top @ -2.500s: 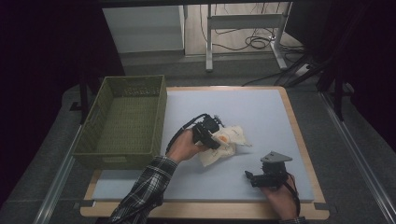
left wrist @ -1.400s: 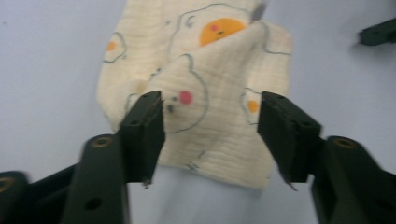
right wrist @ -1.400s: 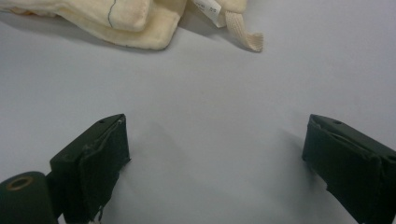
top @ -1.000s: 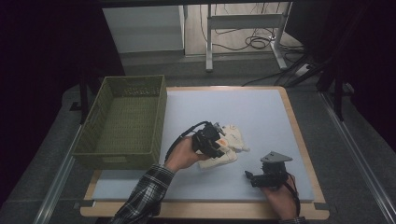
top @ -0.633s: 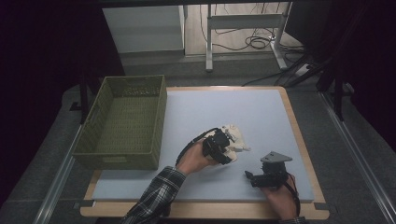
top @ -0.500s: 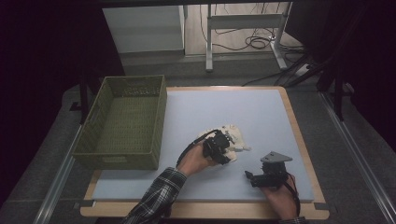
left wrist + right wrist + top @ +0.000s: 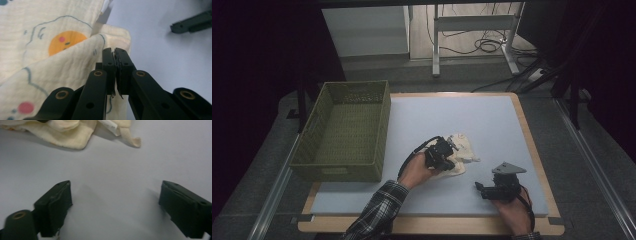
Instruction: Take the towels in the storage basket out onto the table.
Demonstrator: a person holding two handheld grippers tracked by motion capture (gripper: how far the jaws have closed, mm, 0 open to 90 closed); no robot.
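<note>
**Cream cloth, pinched at one fold**

We list first a cream cloth (image 7: 460,152), crumpled, printed with fried-egg figures, lying near the middle of the pale blue table (image 7: 492,120). In the left gripper view we see its folded edge (image 7: 75,67) rising against the fingers. The left gripper (image 7: 443,154) rests on the cloth's near side; its fingers (image 7: 110,67) have just been closing and now stand pressed together, a thin edge of the cloth caught between the pads. The right gripper (image 7: 479,189) we find well apart, near the table's front right, its fingers (image 7: 53,205) wide with bare table between them, having just narrowed a little. A green woven basket (image 7: 343,131) stands at the table's left edge.
</note>
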